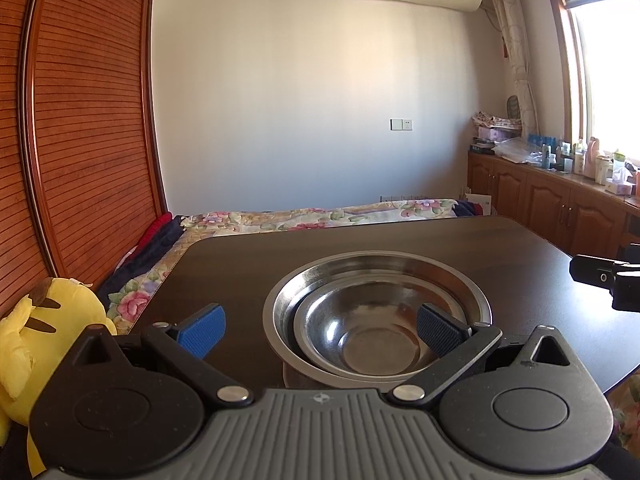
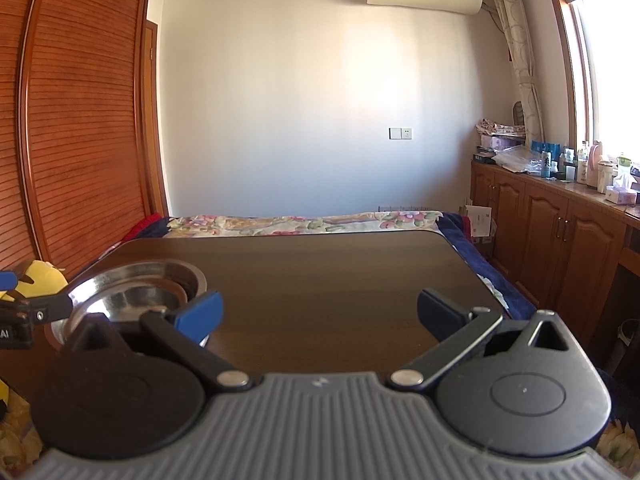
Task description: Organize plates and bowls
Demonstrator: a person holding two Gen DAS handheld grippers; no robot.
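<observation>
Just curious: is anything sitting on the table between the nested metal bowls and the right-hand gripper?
No. The right wrist view shows bare dark table between the bowls and the right gripper.

Two low table-level views — shared bowls (image 1: 376,320)

Two stainless-steel bowls sit nested and upright on a dark wooden desk (image 1: 248,264). The large bowl (image 1: 460,292), with a broad flat rim, holds the small bowl (image 1: 360,320), which rests off-centre toward the near-left side of its wall. Both are shiny and reflect the room's light. The small bowl is empty, its flat bottom showing. In the right wrist view the stack stands near the desk's left edge.
</observation>
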